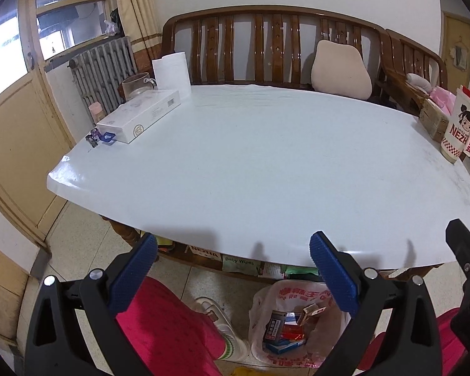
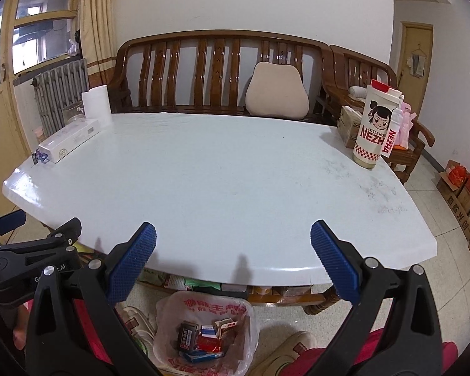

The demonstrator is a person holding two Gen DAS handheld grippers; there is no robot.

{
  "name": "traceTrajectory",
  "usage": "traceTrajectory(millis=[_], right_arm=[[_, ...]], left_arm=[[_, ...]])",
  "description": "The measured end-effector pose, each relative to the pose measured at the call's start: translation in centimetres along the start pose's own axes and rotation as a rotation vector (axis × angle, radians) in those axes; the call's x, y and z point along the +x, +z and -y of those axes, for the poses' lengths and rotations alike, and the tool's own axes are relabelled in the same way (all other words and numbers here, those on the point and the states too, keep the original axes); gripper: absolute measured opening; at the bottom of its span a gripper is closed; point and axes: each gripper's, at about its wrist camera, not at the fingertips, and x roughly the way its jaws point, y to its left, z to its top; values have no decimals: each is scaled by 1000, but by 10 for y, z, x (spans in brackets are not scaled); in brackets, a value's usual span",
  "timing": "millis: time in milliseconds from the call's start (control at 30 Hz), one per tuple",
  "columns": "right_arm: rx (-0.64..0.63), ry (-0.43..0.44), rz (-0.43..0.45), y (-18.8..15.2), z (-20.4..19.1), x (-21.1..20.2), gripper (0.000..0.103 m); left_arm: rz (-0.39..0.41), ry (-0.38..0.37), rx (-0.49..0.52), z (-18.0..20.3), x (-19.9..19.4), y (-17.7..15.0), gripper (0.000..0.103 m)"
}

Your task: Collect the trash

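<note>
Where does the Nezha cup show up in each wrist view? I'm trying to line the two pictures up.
Left wrist view: the Nezha cup stands at the far right edge of the picture, on the table's right side.
Right wrist view: the cup stands right of centre, in the upper half, on the same table side.
Shared landmark: the beige cushion on the wooden bench, left of the cup in both.

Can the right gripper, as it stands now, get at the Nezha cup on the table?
Probably yes. The right gripper is open and holds nothing, and the white tabletop between it and the Nezha cup is bare. The cup stands upright near the right edge, with a cardboard box close behind it.
</note>
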Motion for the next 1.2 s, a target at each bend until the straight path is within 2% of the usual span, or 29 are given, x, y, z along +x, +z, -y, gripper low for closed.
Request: traceTrajectory(millis=[467,800,1200], right_arm=[[8,-17,-22,-5,6,7,97],[5,-25,-18,-7,6,3,97],[16,-34,-14,-9,7,-1,97]], left_arm=[[-13,-15,15,5,2,0,95],[14,-12,27,7,-6,-2,95],[5,-43,34,13,-9,-5,95]])
